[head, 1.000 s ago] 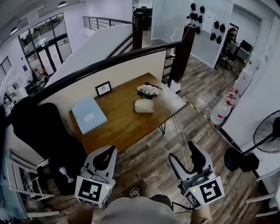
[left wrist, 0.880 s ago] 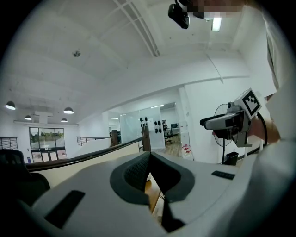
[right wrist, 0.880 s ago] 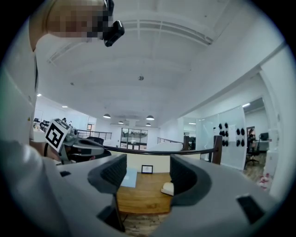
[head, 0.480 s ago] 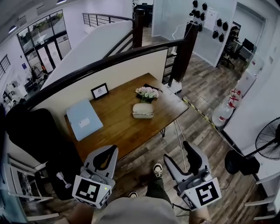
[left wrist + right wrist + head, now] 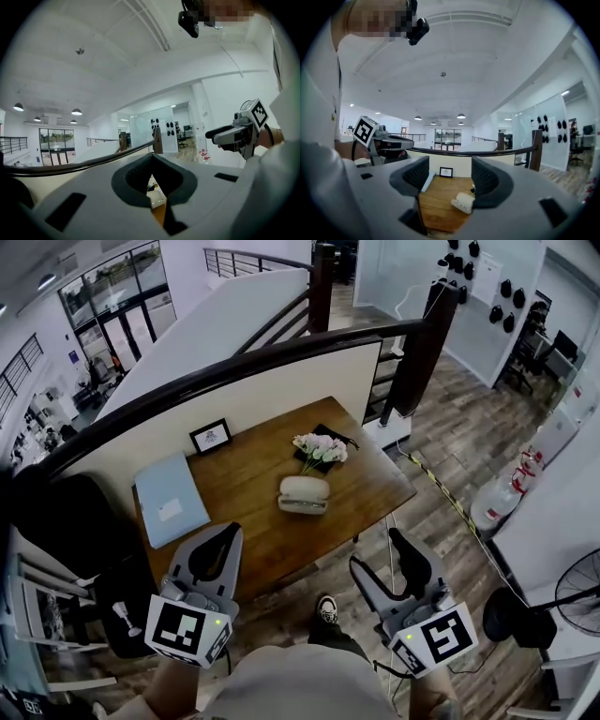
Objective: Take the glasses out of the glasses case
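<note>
Our left gripper (image 5: 228, 531) pressed together, our right gripper (image 5: 378, 552) spread, both empty, rounded cream glasses case (image 5: 304, 494) on smooth wooden table (image 5: 246, 521)

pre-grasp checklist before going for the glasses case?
1. Case located: ok. The glasses case lies on the wooden table with nothing on top of it.
2. Glasses inside: cannot tell. The lid looks closed.
3. Right gripper ready: ok. Jaws apart, empty.
4. Left gripper ready: not ok. Jaws together, holding nothing.
5. Grippers at the case: not ok. Both are off the table's near edge, close to the person's body.
6. Clear approach: ok from the near side. The flowers stand just behind the case.
</note>
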Available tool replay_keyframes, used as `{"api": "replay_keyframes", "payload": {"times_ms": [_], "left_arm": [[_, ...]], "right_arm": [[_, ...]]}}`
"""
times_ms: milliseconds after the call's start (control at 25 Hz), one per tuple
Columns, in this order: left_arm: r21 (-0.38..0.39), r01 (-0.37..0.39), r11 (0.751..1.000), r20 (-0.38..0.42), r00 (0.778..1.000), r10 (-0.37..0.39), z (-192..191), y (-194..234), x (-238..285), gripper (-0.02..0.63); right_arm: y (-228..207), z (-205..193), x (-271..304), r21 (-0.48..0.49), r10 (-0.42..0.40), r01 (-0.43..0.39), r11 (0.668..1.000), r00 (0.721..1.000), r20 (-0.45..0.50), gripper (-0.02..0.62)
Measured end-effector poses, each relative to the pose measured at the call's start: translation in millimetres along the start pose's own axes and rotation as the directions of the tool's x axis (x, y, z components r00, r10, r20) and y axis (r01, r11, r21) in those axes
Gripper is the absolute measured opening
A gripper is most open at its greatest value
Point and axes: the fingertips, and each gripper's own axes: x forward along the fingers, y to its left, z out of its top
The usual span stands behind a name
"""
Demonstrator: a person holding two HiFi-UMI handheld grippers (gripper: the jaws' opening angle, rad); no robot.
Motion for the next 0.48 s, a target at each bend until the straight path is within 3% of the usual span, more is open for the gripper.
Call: {"api": "replay_keyframes", "payload": {"times_ms": [480], "left_arm": [[0.013, -0.170, 0.985, -0.072, 0.983, 0.170, 0, -3, 104, 0.002]], "right_arm": [[-104, -13, 80, 0.003, 0.232, -0.232, 0.973, 0.972, -0.033, 0.265]]}}
